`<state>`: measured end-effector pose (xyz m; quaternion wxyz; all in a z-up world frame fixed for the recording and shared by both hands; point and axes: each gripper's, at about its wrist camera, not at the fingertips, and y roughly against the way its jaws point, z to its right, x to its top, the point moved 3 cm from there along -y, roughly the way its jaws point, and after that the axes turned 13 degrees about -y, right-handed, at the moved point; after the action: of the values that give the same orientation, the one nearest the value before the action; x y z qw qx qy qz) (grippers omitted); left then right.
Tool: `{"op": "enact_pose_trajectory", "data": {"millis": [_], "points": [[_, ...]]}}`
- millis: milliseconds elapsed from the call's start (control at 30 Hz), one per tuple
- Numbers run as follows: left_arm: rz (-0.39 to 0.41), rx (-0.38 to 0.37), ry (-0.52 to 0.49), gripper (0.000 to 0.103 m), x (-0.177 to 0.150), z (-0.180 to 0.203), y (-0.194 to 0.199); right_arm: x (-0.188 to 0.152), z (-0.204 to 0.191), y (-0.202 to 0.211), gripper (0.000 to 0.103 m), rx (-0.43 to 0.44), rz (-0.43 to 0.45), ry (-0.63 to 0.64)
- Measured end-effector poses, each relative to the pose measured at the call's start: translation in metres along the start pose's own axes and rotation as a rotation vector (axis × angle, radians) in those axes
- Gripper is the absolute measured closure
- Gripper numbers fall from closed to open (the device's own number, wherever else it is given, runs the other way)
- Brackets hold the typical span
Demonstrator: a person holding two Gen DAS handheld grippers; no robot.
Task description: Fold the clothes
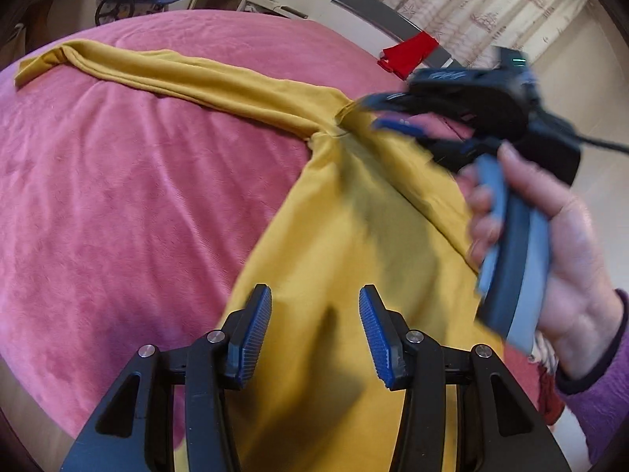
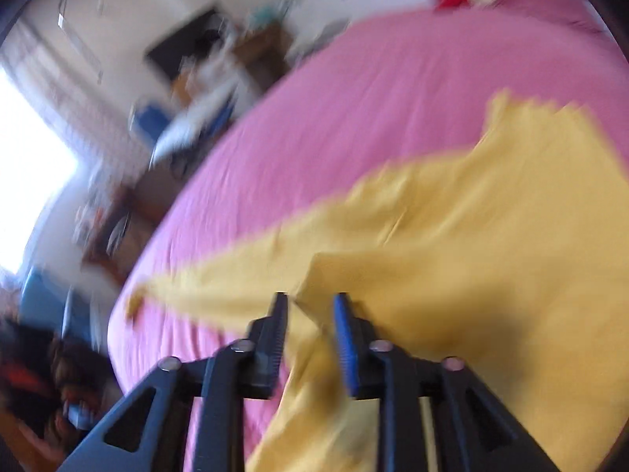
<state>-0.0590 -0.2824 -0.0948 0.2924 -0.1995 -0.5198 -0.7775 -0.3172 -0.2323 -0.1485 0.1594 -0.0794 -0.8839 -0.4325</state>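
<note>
A pink bed (image 1: 118, 196) fills the room. A yellow top (image 1: 354, 236) lies on it, one sleeve (image 1: 177, 74) stretched far out. The left claw (image 1: 314, 338) is apart, empty. The right claw (image 2: 310, 338) is apart with cloth between. That loose cloth may slip and bunch. Only the left view shows the hand (image 1: 570, 275).

Daylight lit both fisheye views brightly, with a blown-out window (image 2: 27, 173) at left. The right wrist view was smeared by motion blur. Edges curved and darkened.
</note>
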Motion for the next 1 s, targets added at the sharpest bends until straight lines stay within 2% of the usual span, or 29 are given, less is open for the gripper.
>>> {"op": "enact_pose_trajectory", "data": {"millis": [67, 167, 200, 267, 333, 367, 433, 500, 567, 633, 700, 833, 933, 967, 1000], "points": [[0.010, -0.011, -0.002, 0.054, 0.006, 0.001, -0.004, -0.014, 0.003, 0.000, 0.077, 0.005, -0.049, 0.022], [0.058, -0.011, -0.046, 0.054, 0.029, 0.012, -0.014, -0.027, 0.016, 0.058, 0.077, 0.097, 0.090, 0.037], [0.073, -0.011, -0.068, 0.054, 0.038, 0.017, -0.019, -0.040, 0.030, 0.086, 0.077, 0.134, 0.145, 0.008], [0.099, -0.007, -0.110, 0.054, 0.056, 0.027, -0.031, -0.053, 0.067, 0.126, 0.076, 0.177, 0.226, -0.103], [0.119, 0.004, -0.173, 0.054, 0.076, 0.043, -0.049, -0.054, 0.113, 0.153, 0.073, 0.180, 0.271, -0.271], [0.132, 0.015, -0.207, 0.054, 0.085, 0.050, -0.056, -0.064, 0.148, 0.166, 0.073, 0.176, 0.287, -0.383], [0.156, 0.049, -0.304, 0.053, 0.109, 0.070, -0.079, -0.075, 0.193, 0.176, 0.073, 0.183, 0.302, -0.537], [0.177, 0.072, -0.398, 0.053, 0.120, 0.088, -0.091, -0.085, 0.232, 0.185, 0.073, 0.200, 0.323, -0.664], [0.206, 0.104, -0.506, 0.053, 0.129, 0.108, -0.105, -0.084, 0.250, 0.186, 0.073, 0.220, 0.341, -0.712], [0.194, 0.113, -0.571, 0.053, 0.132, 0.121, -0.119, -0.079, 0.259, 0.181, 0.073, 0.230, 0.350, -0.740], [0.154, 0.126, -0.600, 0.053, 0.134, 0.126, -0.136, -0.069, 0.261, 0.172, 0.073, 0.232, 0.353, -0.751], [0.054, 0.210, -0.573, 0.053, 0.123, 0.115, -0.157, -0.050, 0.272, 0.171, 0.073, 0.188, 0.461, -0.790], [0.040, 0.210, -0.521, 0.052, 0.111, 0.098, -0.159, -0.054, 0.286, 0.206, 0.086, 0.097, 0.591, -0.819], [0.037, 0.208, -0.503, 0.052, 0.106, 0.093, -0.159, -0.057, 0.280, 0.216, 0.094, 0.061, 0.624, -0.770], [0.035, 0.208, -0.506, 0.050, 0.105, 0.092, -0.159, -0.061, 0.273, 0.226, 0.095, 0.026, 0.656, -0.721]]}}
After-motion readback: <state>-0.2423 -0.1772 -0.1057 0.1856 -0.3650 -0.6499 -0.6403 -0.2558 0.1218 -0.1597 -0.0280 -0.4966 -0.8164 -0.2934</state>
